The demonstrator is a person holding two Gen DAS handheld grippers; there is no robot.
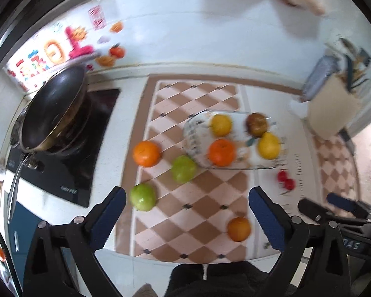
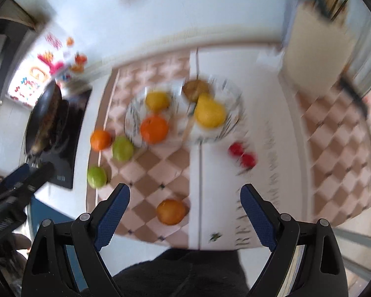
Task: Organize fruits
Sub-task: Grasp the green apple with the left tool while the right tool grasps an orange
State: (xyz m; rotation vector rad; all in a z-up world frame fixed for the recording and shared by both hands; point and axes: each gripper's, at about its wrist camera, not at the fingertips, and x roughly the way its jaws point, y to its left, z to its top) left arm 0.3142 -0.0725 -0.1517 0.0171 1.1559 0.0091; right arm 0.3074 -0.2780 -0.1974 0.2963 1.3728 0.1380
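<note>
Loose fruit near the glass dish (image 1: 193, 133): orange (image 1: 146, 153) and two green apples (image 1: 183, 168) (image 1: 143, 196) left of it, another orange (image 1: 238, 229) in front, cherries (image 1: 285, 180) to its right. Probably firm, round, smooth, apt to roll; best pinched across the widest middle. Cherries small, delicate; gentle squeeze. Left gripper (image 1: 186, 212) spread wide, holding nothing. Right gripper (image 2: 185, 210) likewise released. Pan (image 1: 53, 110) further left.

1. The cloth (image 2: 244, 222) on the counter carries large dark capitals along its near edge; "REA" is about all that can be read, the rest smears away.
2. The colourful wall sticker (image 1: 49, 54) shows big pink and orange characters, too blurred to read.
3. The cooktop (image 1: 61, 173) has a small white brand mark near its front edge, illegible.
</note>
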